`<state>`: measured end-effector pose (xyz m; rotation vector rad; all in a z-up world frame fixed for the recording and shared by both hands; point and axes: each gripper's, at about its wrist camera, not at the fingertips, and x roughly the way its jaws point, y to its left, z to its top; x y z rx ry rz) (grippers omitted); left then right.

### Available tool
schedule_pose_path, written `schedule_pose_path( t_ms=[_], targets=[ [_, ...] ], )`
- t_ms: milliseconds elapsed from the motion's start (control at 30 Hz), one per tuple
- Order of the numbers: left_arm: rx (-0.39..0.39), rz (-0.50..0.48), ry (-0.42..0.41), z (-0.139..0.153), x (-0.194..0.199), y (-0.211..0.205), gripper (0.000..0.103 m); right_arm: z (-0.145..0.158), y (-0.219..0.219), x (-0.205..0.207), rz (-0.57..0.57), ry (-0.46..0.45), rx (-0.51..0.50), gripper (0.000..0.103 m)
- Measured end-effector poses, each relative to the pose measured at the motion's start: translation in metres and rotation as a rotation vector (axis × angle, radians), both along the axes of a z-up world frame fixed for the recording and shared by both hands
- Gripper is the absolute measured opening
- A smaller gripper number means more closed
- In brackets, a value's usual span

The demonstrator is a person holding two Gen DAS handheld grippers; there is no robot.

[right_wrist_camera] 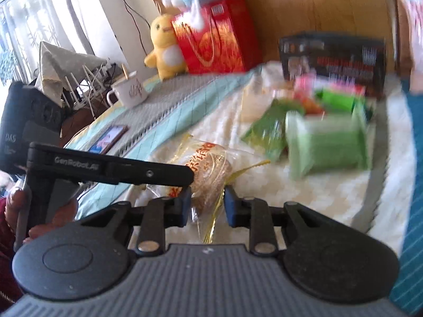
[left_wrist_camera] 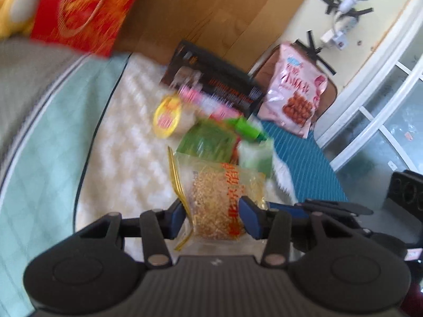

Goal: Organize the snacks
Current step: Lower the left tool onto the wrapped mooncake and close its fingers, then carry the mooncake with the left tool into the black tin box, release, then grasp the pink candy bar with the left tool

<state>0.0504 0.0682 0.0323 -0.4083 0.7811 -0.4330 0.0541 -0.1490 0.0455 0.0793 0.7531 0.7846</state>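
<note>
A clear bag of golden crispy snack with orange lettering (left_wrist_camera: 219, 203) lies on the white quilted bed (left_wrist_camera: 127, 158). My left gripper (left_wrist_camera: 214, 218) has its blue pads on either side of the bag and grips it. My right gripper (right_wrist_camera: 207, 204) also closes on the same bag (right_wrist_camera: 208, 169), at its gold-edged end. Beyond lie a green packet (left_wrist_camera: 208, 138), a pale green pack (right_wrist_camera: 327, 142), a yellow-lidded cup (left_wrist_camera: 168, 115), pink packets (left_wrist_camera: 208, 101) and a black box (left_wrist_camera: 211, 79). A pink snack bag (left_wrist_camera: 294, 92) leans at the far right.
A red gift bag (right_wrist_camera: 219, 37) and a yellow plush chick (right_wrist_camera: 165, 45) stand by the wooden headboard (right_wrist_camera: 317, 2). A white mug (right_wrist_camera: 130, 91) and a phone (right_wrist_camera: 109, 137) lie on the grey-teal blanket (right_wrist_camera: 169, 105). A blue striped cloth (left_wrist_camera: 304, 158) covers the bed's right side.
</note>
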Motion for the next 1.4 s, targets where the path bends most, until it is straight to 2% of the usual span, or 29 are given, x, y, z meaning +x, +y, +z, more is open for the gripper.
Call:
schedule_pose_path(
  t_ms=[200, 333, 500, 633, 700, 767, 867, 1000, 1067, 1133, 1167, 1233, 1333, 1400],
  targets=[
    [0.017, -0.05, -0.134, 0.055, 0.063, -0.025, 0.044, 0.035, -0.025, 0.051, -0.116, -0.144, 0.063, 0.029],
    [0.006, -0.062, -0.18, 0.077, 0.131, -0.043, 0.044, 0.051, -0.039, 0.106, -0.212, -0.192, 0.081, 0.028],
    [-0.014, -0.032, -0.146, 0.069, 0.208, -0.061, 0.044, 0.045, -0.05, 0.178, -0.301, -0.165, 0.089, 0.027],
    [0.011, -0.002, -0.103, 0.048, 0.245, -0.072, 0.043, 0.022, -0.055, 0.221, -0.335, -0.092, 0.079, 0.027],
    [0.023, 0.009, -0.081, 0.036, 0.256, -0.075, 0.044, 0.013, -0.054, 0.228, -0.353, -0.093, 0.057, 0.028],
    [-0.006, 0.025, -0.071, 0.027, 0.263, -0.073, 0.045, 0.01, -0.052, 0.232, -0.363, -0.116, 0.056, 0.033],
    [-0.006, 0.036, -0.059, 0.021, 0.269, -0.072, 0.052, 0.005, -0.053, 0.237, -0.385, -0.128, 0.024, 0.036],
    [0.013, 0.068, -0.114, 0.028, 0.265, -0.059, 0.053, 0.007, -0.066, 0.227, -0.401, -0.15, 0.064, 0.036],
    [0.047, 0.119, -0.172, 0.037, 0.26, -0.049, 0.057, 0.011, -0.072, 0.214, -0.409, -0.181, 0.069, 0.037],
    [0.142, 0.191, -0.194, 0.043, 0.261, -0.043, 0.059, 0.013, -0.077, 0.2, -0.419, -0.215, 0.062, 0.039],
    [0.171, 0.212, -0.181, 0.042, 0.263, -0.041, 0.058, 0.011, -0.081, 0.195, -0.438, -0.22, 0.058, 0.044],
    [0.16, 0.221, -0.136, 0.034, 0.268, -0.035, 0.057, 0.008, -0.087, 0.185, -0.46, -0.216, 0.07, 0.048],
    [0.143, 0.214, -0.049, 0.017, 0.273, -0.033, 0.051, 0.002, -0.089, 0.174, -0.461, -0.201, 0.063, 0.048],
    [0.158, 0.219, -0.046, 0.01, 0.268, -0.037, 0.051, -0.004, -0.088, 0.173, -0.444, -0.179, 0.053, 0.047]
  ],
)
